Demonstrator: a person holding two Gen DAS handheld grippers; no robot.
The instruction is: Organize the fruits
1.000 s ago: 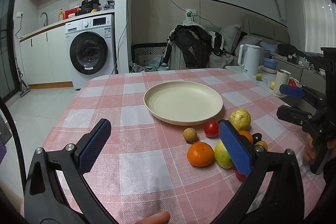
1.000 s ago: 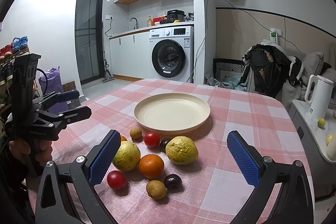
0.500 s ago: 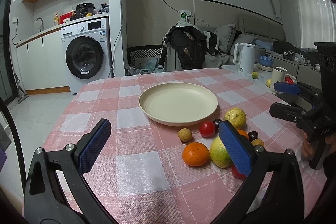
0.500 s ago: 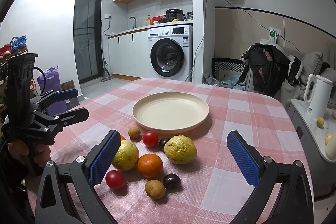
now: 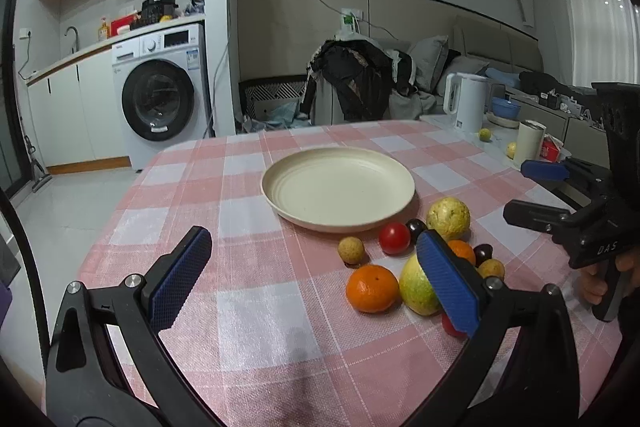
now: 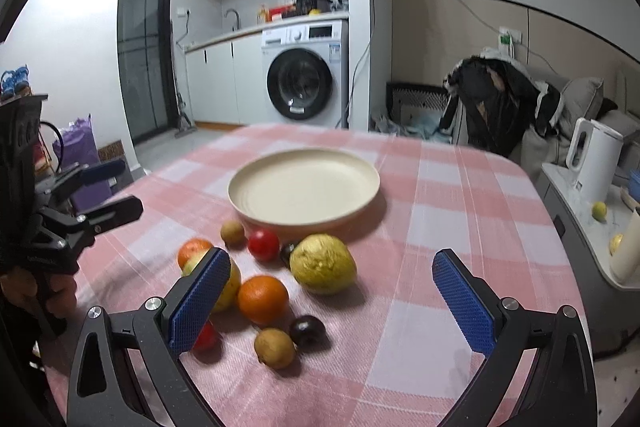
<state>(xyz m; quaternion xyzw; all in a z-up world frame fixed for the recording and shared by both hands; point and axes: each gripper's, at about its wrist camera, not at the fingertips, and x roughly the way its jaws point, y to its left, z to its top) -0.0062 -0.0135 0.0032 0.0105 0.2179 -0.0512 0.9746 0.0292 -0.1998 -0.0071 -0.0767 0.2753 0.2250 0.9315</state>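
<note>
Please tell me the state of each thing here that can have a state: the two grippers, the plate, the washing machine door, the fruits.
Left gripper: open, holding nothing.
Right gripper: open, holding nothing.
Round cream plate: upright on the checked tablecloth, nothing on it.
White washing machine: door shut.
Large yellow bumpy fruit: on the cloth, outside the plate.
Orange mandarin: on the cloth, not gripped.

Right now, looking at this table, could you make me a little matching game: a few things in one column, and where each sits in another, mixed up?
Things:
1. cream plate
2. white kettle
3. yellow bumpy fruit
4. left gripper

Places or states:
a. on the side counter
b. open, holding nothing
c. on the cloth, nothing in it
d. just in front of the plate

Pairs: 1-c, 2-a, 3-d, 4-b
</note>
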